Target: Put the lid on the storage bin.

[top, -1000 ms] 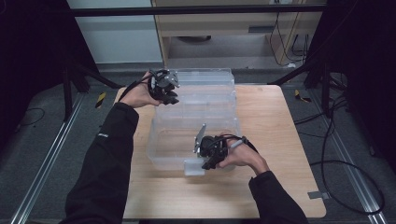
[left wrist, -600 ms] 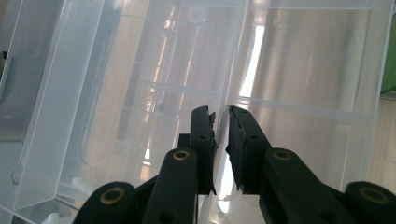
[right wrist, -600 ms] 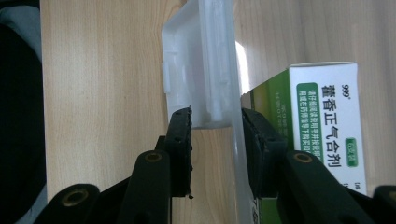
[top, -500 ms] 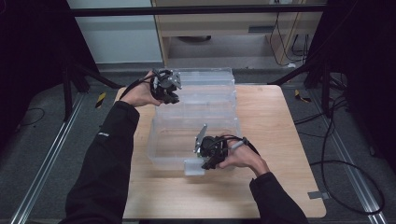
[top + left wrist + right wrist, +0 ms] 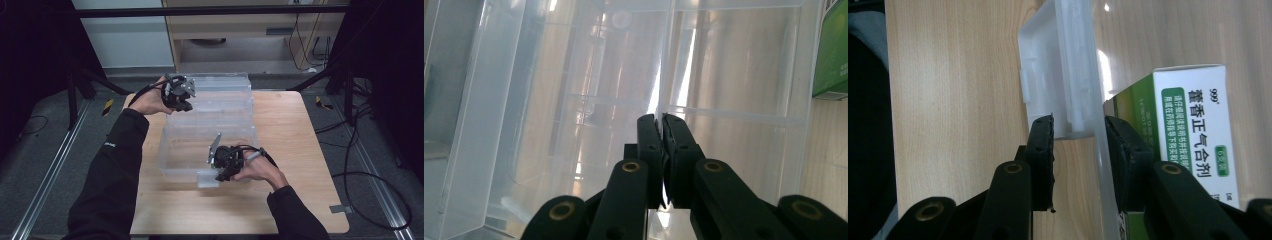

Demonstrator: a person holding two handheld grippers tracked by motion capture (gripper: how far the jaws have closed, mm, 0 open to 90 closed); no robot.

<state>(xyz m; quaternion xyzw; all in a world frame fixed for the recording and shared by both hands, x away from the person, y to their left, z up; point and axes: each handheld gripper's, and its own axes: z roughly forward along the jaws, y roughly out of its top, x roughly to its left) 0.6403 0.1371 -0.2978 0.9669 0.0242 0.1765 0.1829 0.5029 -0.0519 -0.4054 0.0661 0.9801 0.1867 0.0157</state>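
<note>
Gripping the clear bin mid-table: left gripper just clamped shut on its far wall, right gripper pinching the near wall by the latch. Next, lifting evenly.

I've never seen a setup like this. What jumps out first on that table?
A big clear plastic box with its lid open lies in the middle of the wooden table, and a person works on it with two hand-held grippers. The left gripper, whose jaws have just been closing, pinches the lid's thin clear edge at the far side. The right gripper grips the near wall by its latch, with a green-and-white medicine carton just inside.
</note>
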